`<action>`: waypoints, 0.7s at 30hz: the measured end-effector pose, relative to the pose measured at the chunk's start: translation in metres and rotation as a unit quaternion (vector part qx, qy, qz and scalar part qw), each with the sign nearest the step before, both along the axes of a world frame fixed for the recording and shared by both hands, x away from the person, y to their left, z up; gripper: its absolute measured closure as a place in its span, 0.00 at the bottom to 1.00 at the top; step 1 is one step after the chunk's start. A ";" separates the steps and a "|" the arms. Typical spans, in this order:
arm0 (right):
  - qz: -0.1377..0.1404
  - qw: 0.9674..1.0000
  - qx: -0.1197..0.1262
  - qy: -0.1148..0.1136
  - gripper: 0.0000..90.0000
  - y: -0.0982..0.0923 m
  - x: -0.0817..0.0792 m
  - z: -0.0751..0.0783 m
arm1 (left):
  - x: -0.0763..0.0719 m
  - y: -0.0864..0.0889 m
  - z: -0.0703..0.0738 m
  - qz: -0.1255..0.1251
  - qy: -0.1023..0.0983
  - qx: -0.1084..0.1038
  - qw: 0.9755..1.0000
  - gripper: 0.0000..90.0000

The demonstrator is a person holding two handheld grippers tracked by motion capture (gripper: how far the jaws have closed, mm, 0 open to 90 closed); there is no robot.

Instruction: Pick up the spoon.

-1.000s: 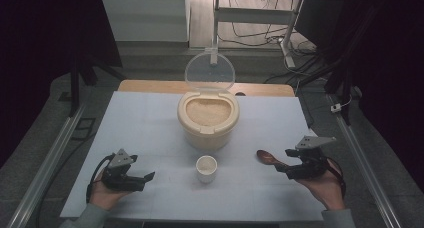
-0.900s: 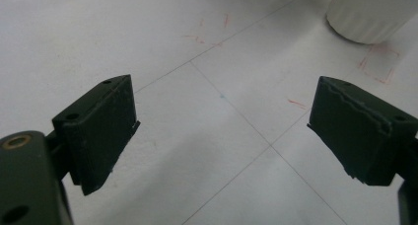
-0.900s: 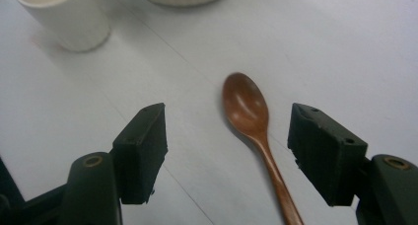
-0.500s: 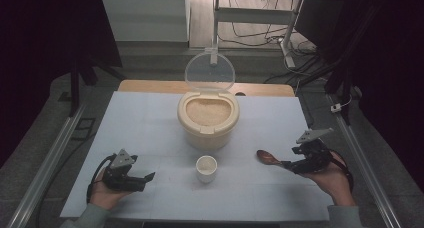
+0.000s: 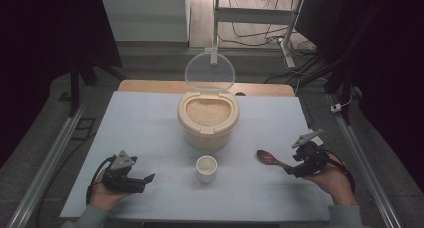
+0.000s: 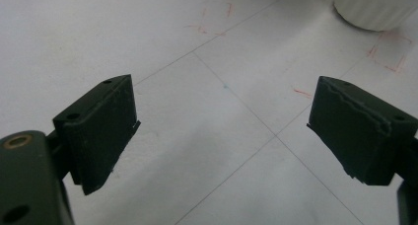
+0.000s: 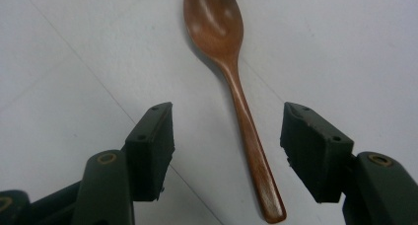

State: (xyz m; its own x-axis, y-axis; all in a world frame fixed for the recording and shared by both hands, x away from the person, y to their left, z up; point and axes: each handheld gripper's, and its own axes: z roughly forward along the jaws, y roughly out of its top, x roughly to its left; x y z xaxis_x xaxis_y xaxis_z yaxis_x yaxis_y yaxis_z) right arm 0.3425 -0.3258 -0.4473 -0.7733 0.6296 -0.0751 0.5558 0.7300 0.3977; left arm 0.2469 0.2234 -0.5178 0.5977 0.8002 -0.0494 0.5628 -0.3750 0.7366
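1. The smooth brown wooden spoon [image 7: 231,87] lies flat on the pale matte desk [image 5: 150,123] near the right edge, toward the front; its oval bowl is glossy and shallow, its handle slim and rounded at the end
2. In the high view the spoon [image 5: 270,159] has its long axis slanted: the bowl points toward the desk's middle and slightly back, the handle toward the right front corner
3. The right tongs [image 7: 226,156] have just been closing; the black blocky jaws stand apart on either side of the handle, with a gap on both sides, not pressing it
4. The left tongs [image 6: 222,136] rest near the front left corner, wide open over bare desk marked by thin lines
5. A small white ribbed cup [image 5: 206,168] stands at the front middle; behind it a cream plastic rice container [image 5: 207,119] with its clear round lid [image 5: 210,73] upright holds pale grains
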 end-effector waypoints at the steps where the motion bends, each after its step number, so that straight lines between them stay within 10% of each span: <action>1: 0.000 1.000 -0.003 0.000 0.42 0.000 0.000 -0.001 | 0.000 0.000 0.000 0.000 0.001 0.000 1.000 0.12; 21: 0.018 0.997 -0.062 0.048 0.66 -0.012 0.021 -0.028 | 0.000 -0.001 -0.003 -0.001 0.006 0.003 1.000 0.12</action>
